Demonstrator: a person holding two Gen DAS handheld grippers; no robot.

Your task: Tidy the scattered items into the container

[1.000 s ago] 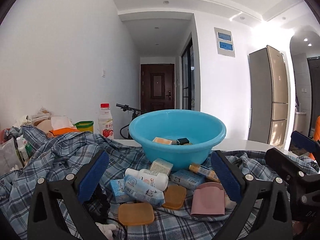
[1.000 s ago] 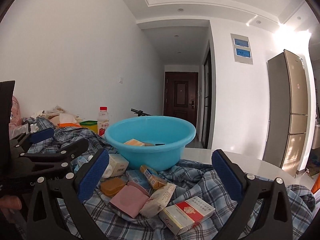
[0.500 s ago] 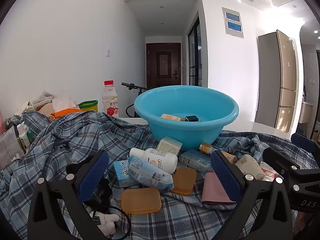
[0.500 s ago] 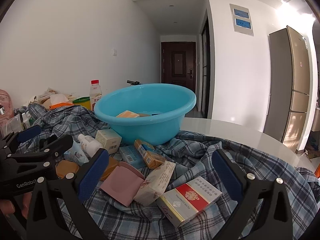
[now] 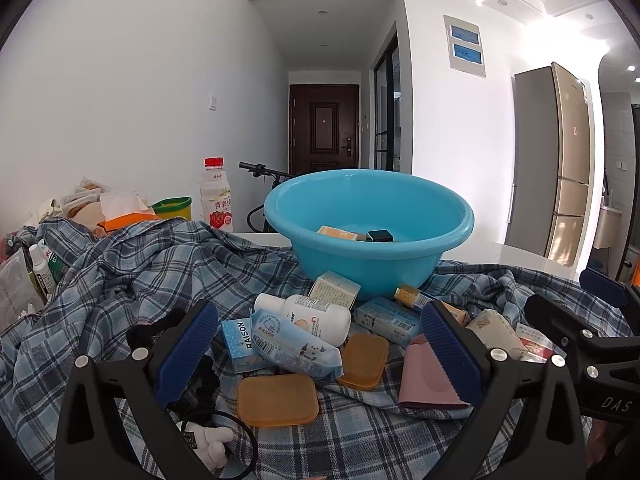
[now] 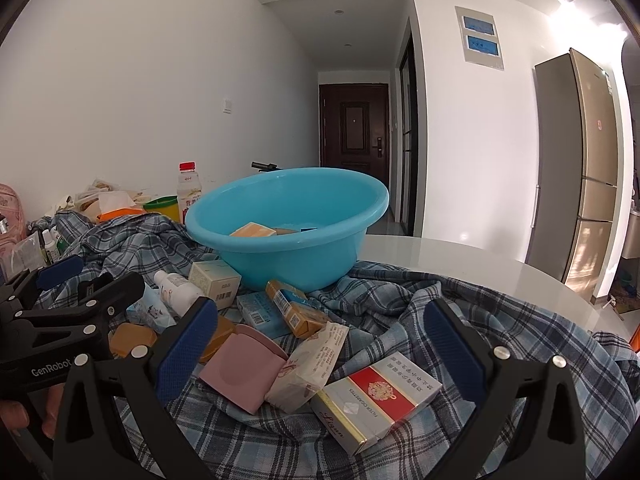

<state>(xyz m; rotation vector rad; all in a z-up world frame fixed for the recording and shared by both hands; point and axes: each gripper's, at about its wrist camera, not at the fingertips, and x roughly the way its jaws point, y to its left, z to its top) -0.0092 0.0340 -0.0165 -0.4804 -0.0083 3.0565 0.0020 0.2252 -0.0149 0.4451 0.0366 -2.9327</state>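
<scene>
A blue basin (image 5: 370,240) stands on a plaid cloth (image 5: 120,280) and holds an orange box and a black box. Scattered in front of it lie a white bottle (image 5: 308,314), a wipes pack (image 5: 296,344), orange soap cases (image 5: 278,400), a pink case (image 5: 424,380) and small boxes. My left gripper (image 5: 320,360) is open and empty above the orange cases. My right gripper (image 6: 320,356) is open and empty over the pink case (image 6: 242,372), a tissue pack (image 6: 308,364) and a red-white cigarette carton (image 6: 376,400). The basin (image 6: 288,232) shows behind.
A milk bottle (image 5: 216,196), a green-rimmed cup (image 5: 174,206) and a tissue box (image 5: 124,210) stand at the back left. A black hair tie and a small white toy (image 5: 212,440) lie near my left gripper. The bare white tabletop (image 6: 460,260) lies to the right.
Both grippers have tilted down and moved in closer over the scattered items. The jaws stay open and nothing was taken hold of.
</scene>
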